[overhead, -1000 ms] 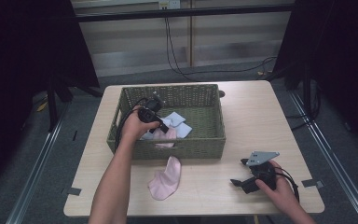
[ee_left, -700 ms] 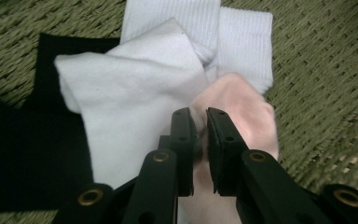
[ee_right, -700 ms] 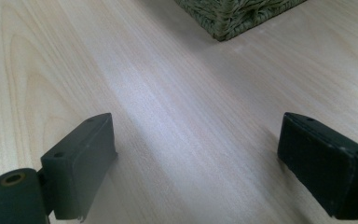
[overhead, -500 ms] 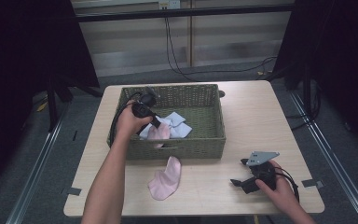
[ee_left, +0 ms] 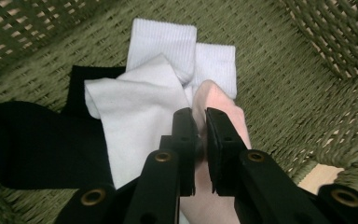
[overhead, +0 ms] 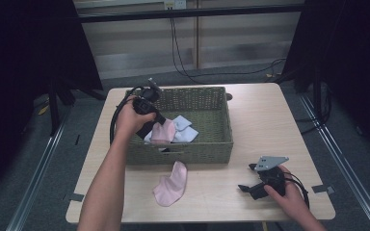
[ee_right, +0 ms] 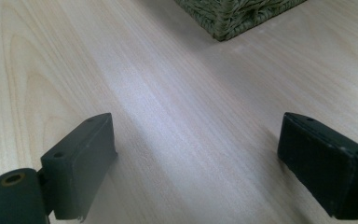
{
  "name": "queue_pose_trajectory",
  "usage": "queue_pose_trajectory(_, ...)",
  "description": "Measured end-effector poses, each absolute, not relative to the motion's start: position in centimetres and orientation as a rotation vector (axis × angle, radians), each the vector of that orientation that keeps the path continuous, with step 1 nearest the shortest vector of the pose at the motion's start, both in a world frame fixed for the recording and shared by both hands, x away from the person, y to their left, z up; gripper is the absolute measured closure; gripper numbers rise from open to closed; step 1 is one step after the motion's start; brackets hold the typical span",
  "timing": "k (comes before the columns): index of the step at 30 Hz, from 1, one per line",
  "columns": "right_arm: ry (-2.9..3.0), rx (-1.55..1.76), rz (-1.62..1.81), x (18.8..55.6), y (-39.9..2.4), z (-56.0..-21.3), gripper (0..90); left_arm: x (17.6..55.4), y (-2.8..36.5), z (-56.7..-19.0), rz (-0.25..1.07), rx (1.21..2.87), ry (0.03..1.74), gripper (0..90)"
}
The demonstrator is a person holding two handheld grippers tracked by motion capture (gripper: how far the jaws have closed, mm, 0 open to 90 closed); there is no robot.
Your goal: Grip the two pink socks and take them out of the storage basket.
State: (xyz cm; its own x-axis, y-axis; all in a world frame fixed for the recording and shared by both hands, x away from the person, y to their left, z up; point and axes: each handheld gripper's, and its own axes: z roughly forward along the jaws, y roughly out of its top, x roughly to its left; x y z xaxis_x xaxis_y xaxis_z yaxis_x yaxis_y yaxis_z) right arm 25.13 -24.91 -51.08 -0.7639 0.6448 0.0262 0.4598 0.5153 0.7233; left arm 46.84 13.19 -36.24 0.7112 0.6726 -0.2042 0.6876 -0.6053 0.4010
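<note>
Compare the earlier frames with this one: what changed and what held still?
The left gripper has just closed its jaws on the pink sock in the basket and lifted it. The right gripper stayed open on the table; the other pink sock lay unmoved.

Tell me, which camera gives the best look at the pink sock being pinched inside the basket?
The left gripper view: the pink sock sits close up, clamped by the left gripper above white and black socks. The high view shows that sock small, hanging over the basket. The right gripper view takes in bare table and a basket corner.
</note>
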Motion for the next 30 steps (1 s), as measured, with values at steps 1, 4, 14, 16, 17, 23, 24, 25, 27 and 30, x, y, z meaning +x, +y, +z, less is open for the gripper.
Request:
queue_pose_trajectory(1, 2.512, 0.933, 1.090, 25.1, -24.9, -51.1, 10.4, 46.8, 13.2, -36.1, -0.040, 2.458, 1.048, 82.5)
queue_pose_trajectory(4, 2.513, 0.931, 1.090, 25.1, -24.9, -51.1, 10.4, 46.7, 13.2, -35.5, -0.037, 2.457, 1.050, 82.5)
queue_pose_trajectory(14, 2.512, 0.932, 1.090, 25.1, -24.9, -51.1, 10.4, 46.4, 13.6, -33.9, -0.020, 2.432, 1.058, 82.5)
queue_pose_trajectory(16, 2.513, 0.936, 1.090, 25.1, -24.9, -51.1, 10.4, 46.2, 13.6, -33.6, -0.013, 2.425, 1.059, 82.5)
queue_pose_trajectory(17, 2.512, 0.933, 1.090, 25.1, -24.9, -51.1, 10.4, 46.2, 13.7, -33.4, -0.014, 2.427, 1.057, 82.5)
queue_pose_trajectory(23, 2.513, 0.934, 1.090, 25.1, -24.9, -51.1, 10.4, 45.7, 13.7, -32.4, -0.019, 2.428, 1.057, 82.5)
queue_pose_trajectory(24, 2.514, 0.935, 1.090, 25.1, -24.9, -51.1, 10.4, 45.6, 13.7, -32.2, -0.016, 2.429, 1.055, 82.5)
queue_pose_trajectory(25, 2.513, 0.936, 1.090, 25.1, -24.9, -51.1, 10.4, 45.6, 13.7, -32.0, -0.016, 2.435, 1.052, 82.5)
queue_pose_trajectory(27, 2.513, 0.936, 1.090, 25.1, -24.9, -51.1, 10.4, 45.5, 13.8, -31.7, -0.024, 2.427, 1.053, 82.5)
queue_pose_trajectory(30, 2.514, 0.937, 1.090, 25.1, -24.9, -51.1, 10.4, 45.4, 13.8, -31.3, -0.023, 2.424, 1.054, 82.5)
